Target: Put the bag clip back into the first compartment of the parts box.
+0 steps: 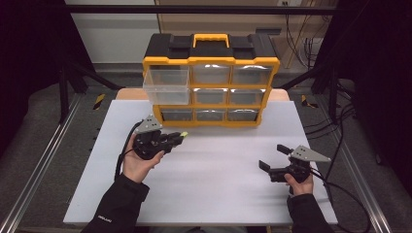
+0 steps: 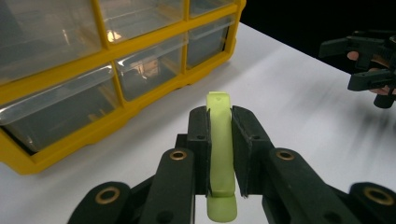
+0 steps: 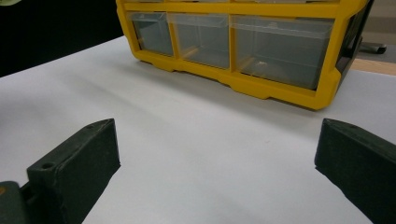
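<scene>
A yellow and black drawer cabinet [image 1: 211, 77] stands at the back of the white table [image 1: 214, 170]. Its top-left clear drawer [image 1: 166, 85] is pulled out toward me. My left gripper [image 1: 179, 138] hovers just in front of the cabinet's lower left, shut on a pale green plastic piece [image 2: 221, 149] whose tip sticks out past the jaws. My right gripper [image 1: 273, 157] rests at the table's right, open wide with nothing between its fingers [image 3: 79, 158]. The cabinet's bottom row [image 3: 224, 42] lies ahead of it.
Metal frame rails [image 1: 39, 165] run along both sides of the table. Cables [image 1: 340, 145] trail off at the right. Bare white tabletop lies between the two grippers and in front of the cabinet.
</scene>
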Available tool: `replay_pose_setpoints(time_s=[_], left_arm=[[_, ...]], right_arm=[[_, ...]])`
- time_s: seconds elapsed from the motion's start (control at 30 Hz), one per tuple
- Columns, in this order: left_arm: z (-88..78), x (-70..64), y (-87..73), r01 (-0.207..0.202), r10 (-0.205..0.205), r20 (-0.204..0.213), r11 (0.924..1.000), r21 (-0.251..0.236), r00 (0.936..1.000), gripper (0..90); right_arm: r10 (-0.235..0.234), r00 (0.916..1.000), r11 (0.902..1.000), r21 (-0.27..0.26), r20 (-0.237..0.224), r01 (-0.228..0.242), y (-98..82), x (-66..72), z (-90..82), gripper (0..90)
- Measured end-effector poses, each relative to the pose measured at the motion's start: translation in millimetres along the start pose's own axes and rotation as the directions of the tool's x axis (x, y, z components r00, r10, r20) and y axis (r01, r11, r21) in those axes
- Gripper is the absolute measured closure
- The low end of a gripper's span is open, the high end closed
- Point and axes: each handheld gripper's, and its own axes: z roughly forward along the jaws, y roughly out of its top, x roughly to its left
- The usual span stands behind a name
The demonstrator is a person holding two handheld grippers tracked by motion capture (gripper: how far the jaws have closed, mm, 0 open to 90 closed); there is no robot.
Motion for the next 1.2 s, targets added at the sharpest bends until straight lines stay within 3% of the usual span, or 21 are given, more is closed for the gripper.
replay_pose_setpoints(time_s=[0.53,1.2], left_arm=[[-27.4,14.1,6.4,0.028,-0.030,-0.039,0.9978,-0.061,0.9988,77.7],[-47.3,22.8,13.4,0.037,-0.042,-0.045,0.9948,-0.095,0.9981,77.7]], right_arm=[[0.005,1.0000,1.0000,0.004,0.001,-0.005,-0.1,0.0,0.7,0.4],[0.002,1.0000,1.0000,0.008,0.006,-0.002,-0.4,0.1,1.0,0.4]])
